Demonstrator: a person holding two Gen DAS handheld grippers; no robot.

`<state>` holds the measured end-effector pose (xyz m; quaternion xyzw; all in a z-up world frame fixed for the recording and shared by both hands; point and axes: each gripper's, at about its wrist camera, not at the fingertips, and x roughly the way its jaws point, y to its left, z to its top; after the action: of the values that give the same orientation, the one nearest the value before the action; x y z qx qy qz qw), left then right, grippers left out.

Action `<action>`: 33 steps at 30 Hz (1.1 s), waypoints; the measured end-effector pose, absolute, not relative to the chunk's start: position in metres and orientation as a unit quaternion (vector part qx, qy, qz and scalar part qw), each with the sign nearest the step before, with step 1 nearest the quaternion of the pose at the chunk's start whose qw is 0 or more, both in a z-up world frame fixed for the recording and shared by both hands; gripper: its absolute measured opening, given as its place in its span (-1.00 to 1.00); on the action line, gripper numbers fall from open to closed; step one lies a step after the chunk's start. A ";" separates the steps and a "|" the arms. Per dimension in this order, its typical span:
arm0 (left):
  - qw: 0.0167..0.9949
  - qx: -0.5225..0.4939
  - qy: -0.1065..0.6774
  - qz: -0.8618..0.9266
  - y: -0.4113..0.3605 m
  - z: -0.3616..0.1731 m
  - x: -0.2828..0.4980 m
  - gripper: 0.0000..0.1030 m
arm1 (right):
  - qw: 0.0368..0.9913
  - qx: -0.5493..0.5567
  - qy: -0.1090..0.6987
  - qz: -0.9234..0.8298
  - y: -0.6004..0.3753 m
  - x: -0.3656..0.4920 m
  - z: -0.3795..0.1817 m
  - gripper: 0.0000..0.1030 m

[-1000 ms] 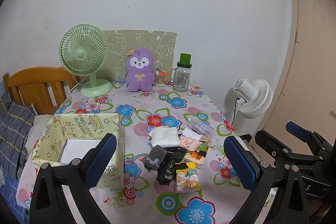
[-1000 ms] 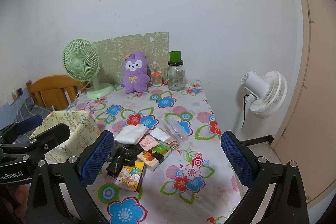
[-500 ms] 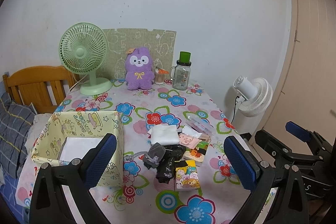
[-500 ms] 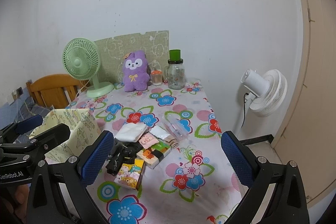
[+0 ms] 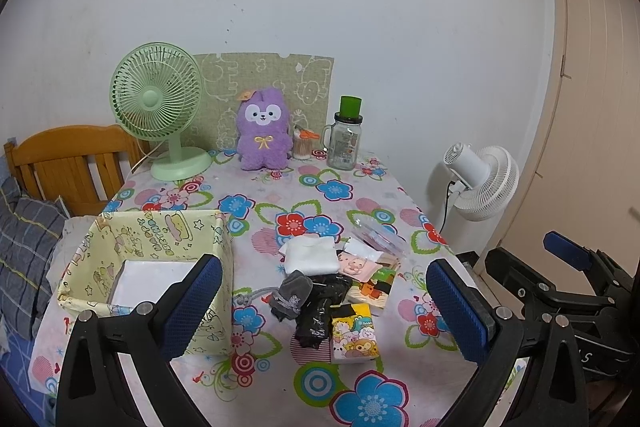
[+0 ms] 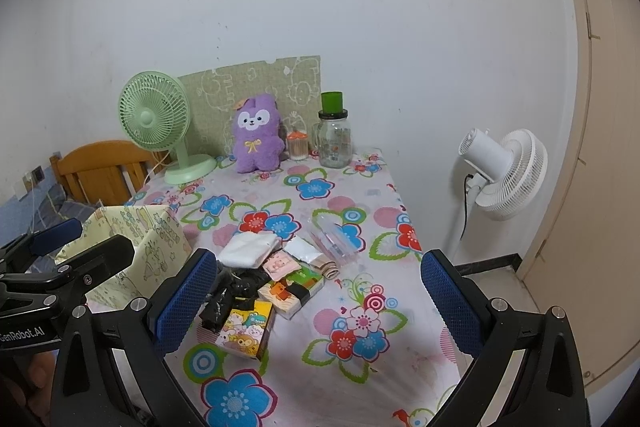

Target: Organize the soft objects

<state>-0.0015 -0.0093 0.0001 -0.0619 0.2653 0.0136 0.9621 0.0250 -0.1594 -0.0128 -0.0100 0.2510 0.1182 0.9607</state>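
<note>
Two grippers hang above the near edge of a table [image 5: 360, 195] covered in a flowered cloth, and both stand spread wide with nothing between their blue pads. The left gripper [image 5: 320, 307] frames a pile of small soft things; the right gripper [image 6: 320, 295] frames the same pile from the other side.

Taking the yellow cartoon-print fabric box [image 5: 160, 239] as the landmark: it sits at the table's left side, open-topped, with a flat white item [image 5: 148, 283] lying on its floor. Just right of the box lies the pile. A folded white cloth [image 5: 312, 255] is at its far end, a grey knitted piece with a cord [image 5: 292, 293] nearest the box, and a crumpled black item [image 5: 320, 311] beside that. Cartoon-print packets [image 5: 356, 331] lie at the pile's near end, and a pink piglet-print piece [image 5: 354, 263] and a clear plastic sleeve [image 5: 376, 237] on its far right.

Beyond the box, against the wall, stand a green desk fan [image 5: 160, 107], a purple plush toy [image 5: 262, 129] and a glass jar with a green lid [image 5: 344, 139]. A white floor fan [image 5: 484, 179] stands off the table's right edge.
</note>
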 end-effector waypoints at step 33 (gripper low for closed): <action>0.953 -0.057 0.299 -0.001 -0.020 -0.025 0.016 1.00 | 0.951 -0.004 0.290 0.108 -0.169 0.046 -0.042 1.00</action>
<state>0.0165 -0.0199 -0.0247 -0.0571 0.2991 -0.0013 0.9525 0.0462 -0.1687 -0.0421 -0.0038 0.2905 0.1084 0.9507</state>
